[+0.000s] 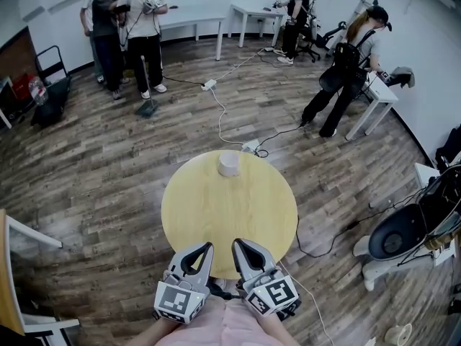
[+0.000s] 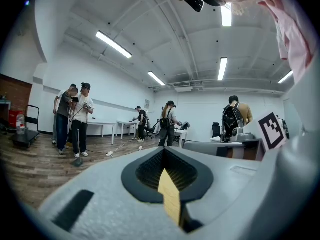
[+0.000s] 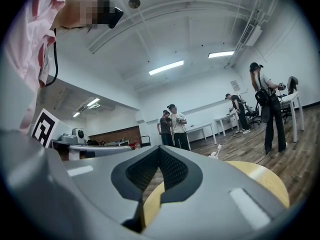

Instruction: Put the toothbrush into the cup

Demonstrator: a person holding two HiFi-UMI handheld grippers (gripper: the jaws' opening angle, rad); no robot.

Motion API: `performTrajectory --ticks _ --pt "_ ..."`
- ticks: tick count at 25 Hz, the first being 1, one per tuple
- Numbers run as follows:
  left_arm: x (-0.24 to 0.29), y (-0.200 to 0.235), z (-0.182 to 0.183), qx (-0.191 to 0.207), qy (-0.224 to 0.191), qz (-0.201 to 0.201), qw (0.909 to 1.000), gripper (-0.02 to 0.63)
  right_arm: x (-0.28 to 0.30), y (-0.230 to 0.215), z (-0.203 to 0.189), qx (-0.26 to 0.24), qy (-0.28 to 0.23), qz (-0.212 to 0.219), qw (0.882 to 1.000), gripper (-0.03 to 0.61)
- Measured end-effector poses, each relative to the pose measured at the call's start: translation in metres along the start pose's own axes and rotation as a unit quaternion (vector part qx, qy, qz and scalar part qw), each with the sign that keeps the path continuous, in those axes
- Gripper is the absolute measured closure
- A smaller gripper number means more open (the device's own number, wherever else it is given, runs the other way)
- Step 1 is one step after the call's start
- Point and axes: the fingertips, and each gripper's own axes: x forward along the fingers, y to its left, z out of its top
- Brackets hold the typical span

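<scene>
A white cup (image 1: 228, 163) stands upright at the far edge of the round wooden table (image 1: 216, 215). No toothbrush shows in any view. My left gripper (image 1: 208, 246) and right gripper (image 1: 235, 243) hover side by side over the table's near edge, pointing toward the cup and well short of it. In the left gripper view the left gripper (image 2: 164, 150) has its jaw tips together and nothing held. The right gripper (image 3: 160, 148) in its own view is likewise shut and empty, with the tabletop (image 3: 265, 176) showing beyond it.
Cables and a power strip (image 1: 209, 84) trail across the wooden floor behind the table. Several people stand at white desks (image 1: 252, 11) along the far wall. A dark machine base (image 1: 396, 240) sits to the right, and a white frame (image 1: 29, 233) to the left.
</scene>
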Motion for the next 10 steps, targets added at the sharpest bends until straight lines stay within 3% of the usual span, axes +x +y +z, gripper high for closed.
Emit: performTrajectory --ticks 10 --pt "0.0029 0.0016 -0.0025 0.002 0.007 0.0 1.0 0.615 0.0016 -0.0037 -0.003 0.007 0.002 -0.002 1.0 0.571"
